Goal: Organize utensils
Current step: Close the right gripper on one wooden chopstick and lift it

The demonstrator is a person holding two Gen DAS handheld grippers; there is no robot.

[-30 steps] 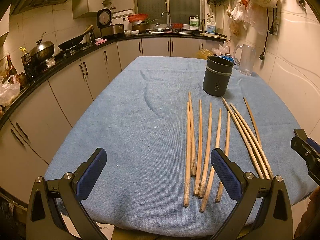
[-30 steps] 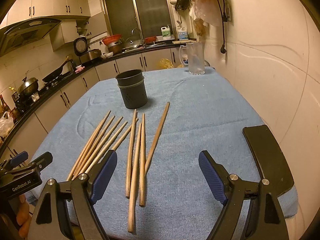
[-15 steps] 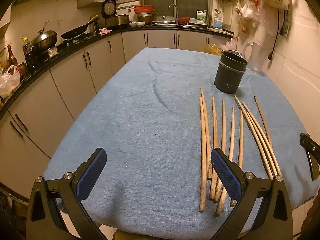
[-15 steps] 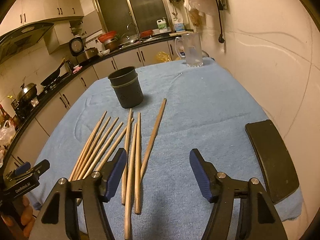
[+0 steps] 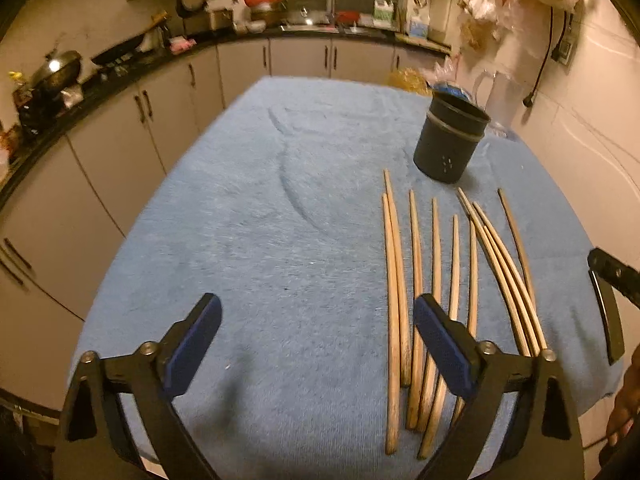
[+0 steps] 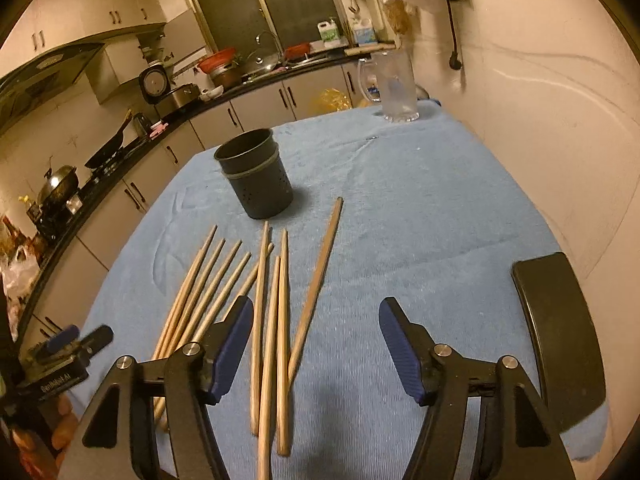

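Lettering "GenRobot.AI" marks the left gripper (image 6: pixel 76 344) beside the chopsticks (image 6: pixel 276 320).

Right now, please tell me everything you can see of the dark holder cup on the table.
The dark holder cup is a round, dark grey container, matt like plastic or metal, with a band below its rim and small holes low in its wall. It stands upright and looks empty on the blue cloth, just beyond the far tips of the chopsticks. Nothing touches it but the cloth.
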